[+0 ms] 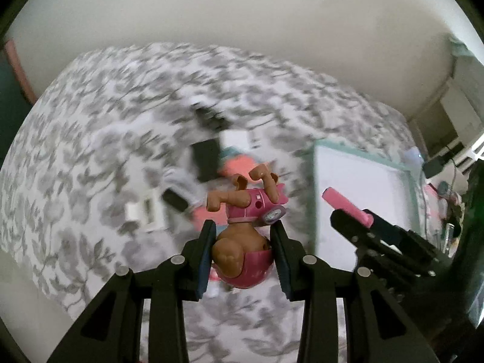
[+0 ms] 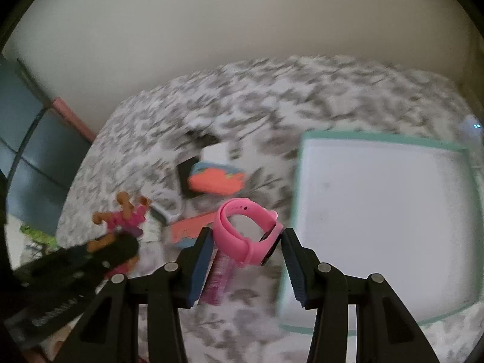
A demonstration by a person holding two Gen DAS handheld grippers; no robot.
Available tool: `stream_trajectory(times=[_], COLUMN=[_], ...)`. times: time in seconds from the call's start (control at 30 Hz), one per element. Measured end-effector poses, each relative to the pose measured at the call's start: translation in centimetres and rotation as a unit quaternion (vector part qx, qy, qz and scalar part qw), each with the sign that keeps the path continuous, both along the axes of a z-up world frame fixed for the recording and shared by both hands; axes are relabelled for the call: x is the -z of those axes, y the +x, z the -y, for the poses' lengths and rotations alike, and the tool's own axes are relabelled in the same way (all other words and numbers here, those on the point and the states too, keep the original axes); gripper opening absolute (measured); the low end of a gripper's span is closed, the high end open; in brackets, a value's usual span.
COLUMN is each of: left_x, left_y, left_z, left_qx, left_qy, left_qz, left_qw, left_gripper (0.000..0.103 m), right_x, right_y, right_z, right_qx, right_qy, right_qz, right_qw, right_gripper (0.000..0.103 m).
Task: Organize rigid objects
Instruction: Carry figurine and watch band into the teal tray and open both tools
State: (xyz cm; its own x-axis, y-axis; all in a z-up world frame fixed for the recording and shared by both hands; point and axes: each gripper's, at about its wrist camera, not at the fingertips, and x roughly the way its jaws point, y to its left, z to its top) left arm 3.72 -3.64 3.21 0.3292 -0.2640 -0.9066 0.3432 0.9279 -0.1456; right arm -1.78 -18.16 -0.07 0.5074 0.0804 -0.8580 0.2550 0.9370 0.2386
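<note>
Two wrist fisheyes, both angled down, close above one floral bedspread (image 1: 90,139), tray (image 2: 378,196) shared.

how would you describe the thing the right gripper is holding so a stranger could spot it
Start at the big white tray with the mint-green rim on the floral bedspread. Just left of it, the right gripper grips a pink watch, its strap closed into a loop. Unlike the pink-and-brown toy figure further left, it is a smooth single-colour band with a dark screen.
</note>
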Motion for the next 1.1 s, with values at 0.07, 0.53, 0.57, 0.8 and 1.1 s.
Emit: stream_trajectory(times=[0.07,0.53,0.57,0.8,1.1], left_x=[-0.1,4.1,4.4,6.3,8.0], left_y=[0.0,0.6,0.6,1.3,1.6], left_z=[2.0,15.4,16.1,20.2,21.8], left_qx=[0.010,0.085,0.088,0.105,0.101], left_qy=[-0.001,0.021,0.023,0.029,0.042], left_qz=[0.000,-0.013,-0.012,-0.011,-0.024], left_qw=[0.9999,0.9961,0.9957,0.9940,0.9937], left_gripper=[0.038,0.039,0.039,0.039,0.043], right_x=[-0.3,0.4,0.6,2.2,3.1], right_y=[-0.4,-1.9,-2.0,-2.6,-2.5], right_z=[1.5,13.6,14.4,18.2,19.0], right_qx=[0.017,0.154,0.163,0.206,0.207], right_qy=[-0.006,-0.092,-0.098,-0.106,-0.110], right_qz=[0.003,-0.021,-0.024,-0.041,-0.055], right_qw=[1.000,0.983,0.982,0.972,0.970], right_gripper=[0.050,0.050,0.050,0.050,0.050])
